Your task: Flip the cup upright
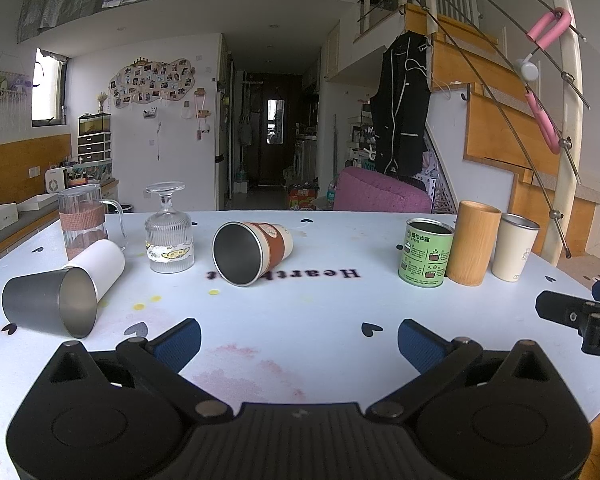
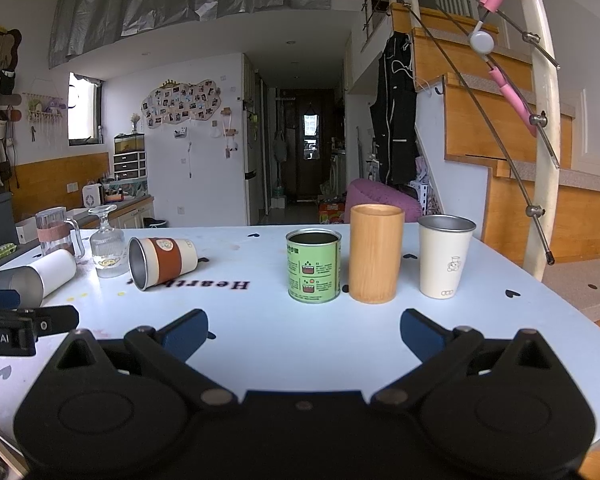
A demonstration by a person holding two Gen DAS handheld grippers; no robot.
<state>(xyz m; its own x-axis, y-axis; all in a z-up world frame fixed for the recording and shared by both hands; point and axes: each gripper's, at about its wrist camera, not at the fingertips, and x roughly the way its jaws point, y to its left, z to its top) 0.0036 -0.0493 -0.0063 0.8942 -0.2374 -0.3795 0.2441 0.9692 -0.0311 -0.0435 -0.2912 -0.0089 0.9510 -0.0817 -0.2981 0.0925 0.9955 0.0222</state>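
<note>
A steel cup with a brown sleeve [image 1: 252,252] lies on its side mid-table, mouth toward me; it also shows in the right wrist view [image 2: 162,262]. A grey steel cup [image 1: 50,306] and a white cup [image 1: 102,264] lie on their sides at the left. A stemmed glass [image 1: 169,232] stands upside down. My left gripper [image 1: 299,344] is open and empty, short of the brown-sleeved cup. My right gripper [image 2: 304,338] is open and empty, in front of the green can [image 2: 314,266].
A green can [image 1: 425,258], a bamboo cup [image 1: 473,244] and a white steel cup [image 1: 514,246] stand upright at the right. A glass mug [image 1: 85,220] stands at the far left. The table edge [image 2: 560,284] curves away at the right, stairs beyond.
</note>
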